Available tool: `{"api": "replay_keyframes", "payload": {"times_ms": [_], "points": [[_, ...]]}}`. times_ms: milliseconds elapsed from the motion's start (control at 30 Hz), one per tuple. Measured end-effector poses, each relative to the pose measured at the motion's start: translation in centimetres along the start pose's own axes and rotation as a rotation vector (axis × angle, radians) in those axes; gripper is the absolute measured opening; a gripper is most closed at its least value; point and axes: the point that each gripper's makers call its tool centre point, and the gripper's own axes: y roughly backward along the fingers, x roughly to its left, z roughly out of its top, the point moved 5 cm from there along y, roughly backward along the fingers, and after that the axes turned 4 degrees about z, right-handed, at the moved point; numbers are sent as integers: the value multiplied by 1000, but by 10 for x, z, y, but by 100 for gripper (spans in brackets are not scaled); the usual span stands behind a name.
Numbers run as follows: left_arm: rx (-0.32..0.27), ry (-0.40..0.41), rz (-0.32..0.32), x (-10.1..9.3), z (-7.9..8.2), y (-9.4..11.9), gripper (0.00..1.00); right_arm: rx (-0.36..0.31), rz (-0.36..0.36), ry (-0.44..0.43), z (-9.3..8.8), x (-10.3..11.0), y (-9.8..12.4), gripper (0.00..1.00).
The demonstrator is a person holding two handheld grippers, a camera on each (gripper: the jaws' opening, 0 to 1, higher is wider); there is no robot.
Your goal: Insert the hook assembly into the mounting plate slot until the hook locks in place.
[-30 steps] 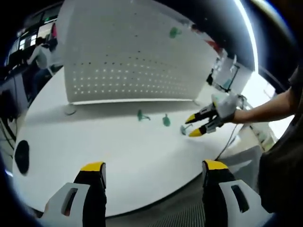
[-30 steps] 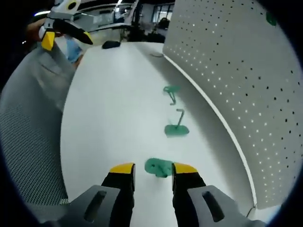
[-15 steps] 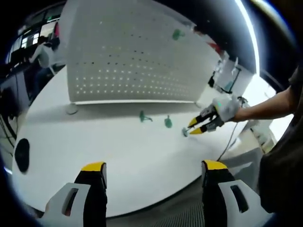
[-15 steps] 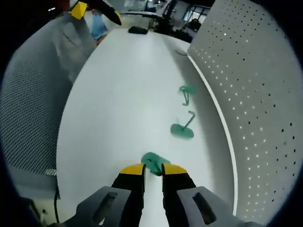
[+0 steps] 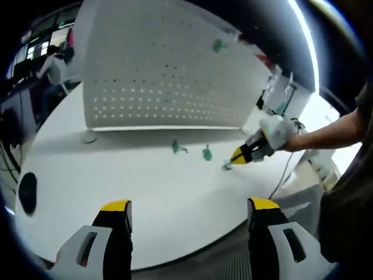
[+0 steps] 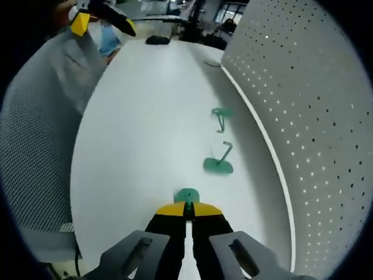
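Right tool has just clamped the nearest green hook on the tabletop, grasp made; left tool stays wide, empty.

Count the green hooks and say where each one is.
4. One on the pegboard up high; two lying on the table, far and middle; one pinched in the right gripper. Others may be hidden.

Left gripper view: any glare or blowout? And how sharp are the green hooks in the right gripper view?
Left gripper view: blown-out white patch at the right behind the right gripper, bright arc along the upper right; pegboard evenly lit, casting a soft shadow on the table. Right gripper view: no glare, strong fisheye bending of the pegboard; the loose hooks read clearly, the gripped hook is slightly soft.
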Motion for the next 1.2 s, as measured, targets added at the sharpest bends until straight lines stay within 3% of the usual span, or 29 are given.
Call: {"api": "replay_keyframes", "payload": {"times_ms": [233,567,800,1033,1200], "points": [[-10,-3,0,-1,1,1,83,-89,-89,-182,6,-13,6,0],[-37,-21,-5,-4,6,4,87,-133,-136,-326,5,-20,6,0],[-62,-47,-6,-8,16,7,91,-212,-189,-458,14,-31,14,0],[-87,-60,-8,-11,26,9,91,-323,-243,-508,40,-43,38,0],[-110,-54,-3,-11,38,8,85,-454,-274,-539,74,-50,65,0]]}}
